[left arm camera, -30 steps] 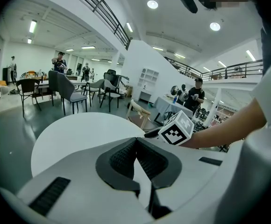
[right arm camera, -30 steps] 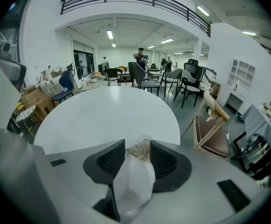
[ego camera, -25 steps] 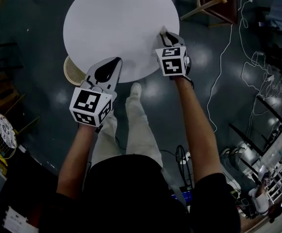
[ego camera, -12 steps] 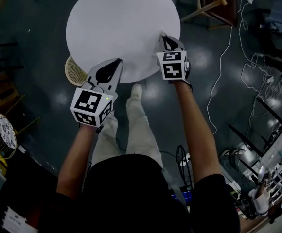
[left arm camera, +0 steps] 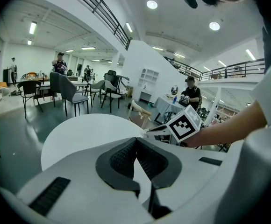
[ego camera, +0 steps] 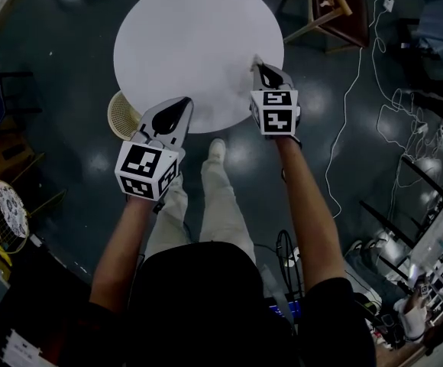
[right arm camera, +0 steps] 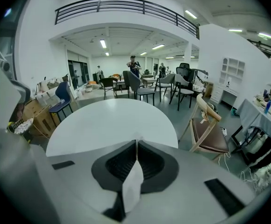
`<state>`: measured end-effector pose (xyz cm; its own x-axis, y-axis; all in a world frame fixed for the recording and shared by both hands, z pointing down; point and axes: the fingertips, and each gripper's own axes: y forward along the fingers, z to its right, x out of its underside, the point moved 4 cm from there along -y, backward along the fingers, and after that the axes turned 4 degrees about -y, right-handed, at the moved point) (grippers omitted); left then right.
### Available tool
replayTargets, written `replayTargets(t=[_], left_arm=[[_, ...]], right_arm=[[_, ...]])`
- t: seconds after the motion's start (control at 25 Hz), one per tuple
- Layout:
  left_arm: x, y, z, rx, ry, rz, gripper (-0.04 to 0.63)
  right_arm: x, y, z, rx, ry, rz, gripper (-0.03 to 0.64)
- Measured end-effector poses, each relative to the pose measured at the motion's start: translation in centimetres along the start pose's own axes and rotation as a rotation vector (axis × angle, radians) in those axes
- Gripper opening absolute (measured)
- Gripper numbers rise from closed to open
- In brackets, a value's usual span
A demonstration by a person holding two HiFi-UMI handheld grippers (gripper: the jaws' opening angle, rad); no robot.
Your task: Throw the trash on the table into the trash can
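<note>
Paper scrap (right arm camera: 131,185): right gripper (ego camera: 258,63) jaws just closed on it, over table's (ego camera: 198,21) near-right edge. Pickup looks done. Nxt: carry to trash can (ego camera: 121,113), near left. Left gripper (ego camera: 182,104) closed, nothing plainly held.

The table (ego camera: 198,44) hides part of the mesh bin (ego camera: 120,116).

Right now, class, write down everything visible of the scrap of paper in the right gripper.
The scrap of paper is white, thin and flat, with no print showing. It stands on edge, pinched between the dark ribbed fingers of the right gripper, which have just been closing on it. A narrow tip pokes out in front; the wider end trails back towards the camera. It is held by the near edge of the round white table.
</note>
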<state>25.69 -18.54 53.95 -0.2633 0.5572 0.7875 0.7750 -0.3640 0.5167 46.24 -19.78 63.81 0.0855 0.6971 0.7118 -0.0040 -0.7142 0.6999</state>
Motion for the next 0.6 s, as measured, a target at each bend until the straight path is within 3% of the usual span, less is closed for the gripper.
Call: replayTargets(t=[0.6], left_arm=[[-5.1, -6.3, 1.4, -0.005, 0.062, 0.095, 0.015]], right_arm=[[-7.0, -10.8, -3.8, -0.025, 0.071, 0.177, 0.021]])
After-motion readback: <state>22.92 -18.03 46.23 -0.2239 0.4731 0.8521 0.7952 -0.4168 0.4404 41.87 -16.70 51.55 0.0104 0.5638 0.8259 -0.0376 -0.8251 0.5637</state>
